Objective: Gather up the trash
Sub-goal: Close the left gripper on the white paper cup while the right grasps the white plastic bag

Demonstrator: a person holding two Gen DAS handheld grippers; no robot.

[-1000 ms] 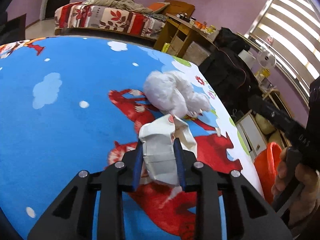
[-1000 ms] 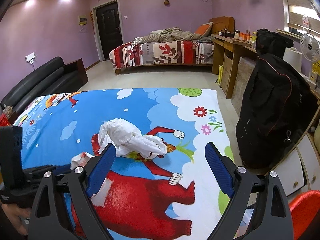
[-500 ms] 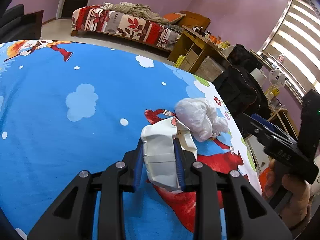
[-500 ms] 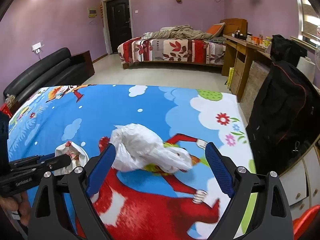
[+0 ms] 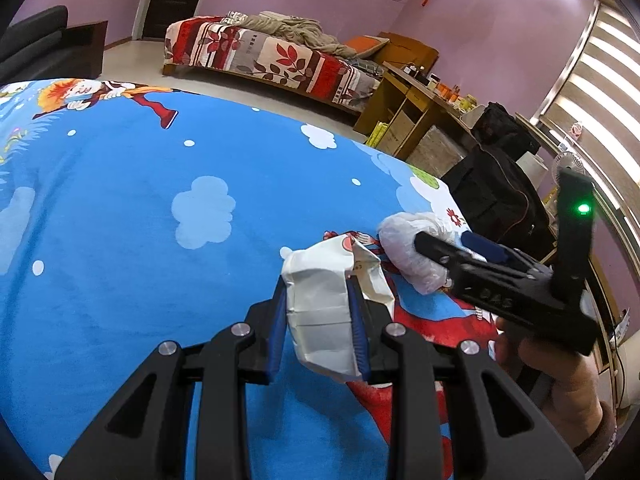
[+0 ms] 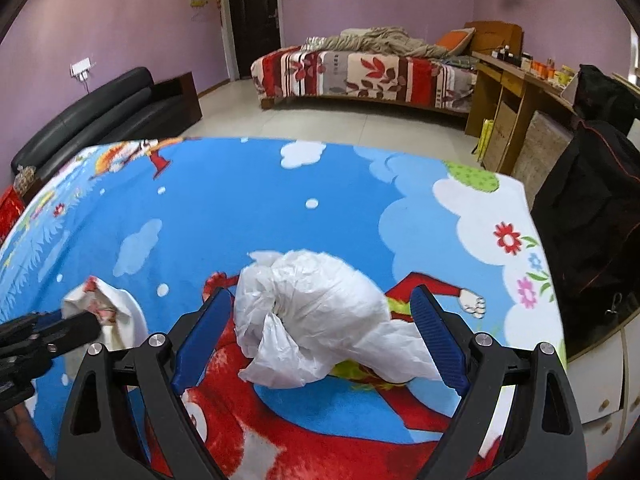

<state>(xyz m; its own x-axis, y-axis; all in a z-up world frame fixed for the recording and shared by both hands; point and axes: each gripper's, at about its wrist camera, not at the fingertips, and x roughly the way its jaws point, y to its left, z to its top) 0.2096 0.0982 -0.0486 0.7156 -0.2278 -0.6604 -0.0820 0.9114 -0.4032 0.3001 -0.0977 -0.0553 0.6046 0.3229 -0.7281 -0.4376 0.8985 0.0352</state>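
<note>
Closest in on the left wrist view, the left tongs [image 5: 318,320] are pinching a crumpled white paper wrapper [image 5: 320,300], both blue pads pressed against its sides, holding it above the blue cartoon blanket [image 5: 160,240]. The right wrist view catches that same wrapper [image 6: 106,316] only from the side, at its lower left edge, with one dark finger of the left tongs [image 6: 76,326] across it.

Over on the right wrist view, the right tongs [image 6: 320,340] stand spread wide, and a scrunched white plastic bag [image 6: 316,312] lies on the blanket [image 6: 240,208] between the blue pads. The left pad sits just beside the bag; whether it touches is hard to tell. The right pad is clear of the bag's bulk, with a flat tail of plastic running toward it. From the left wrist view, the bag [image 5: 408,248] is half hidden behind the right tongs' [image 5: 448,246] black finger, and a hand [image 5: 560,384] grips the handle below a green light [image 5: 584,209], something the right camera cannot show.

Further back, the right view alone shows a black sofa [image 6: 100,116] and a dark door [image 6: 252,16]. Both show the patterned bed [image 6: 360,68] and a wooden desk [image 6: 504,92].
</note>
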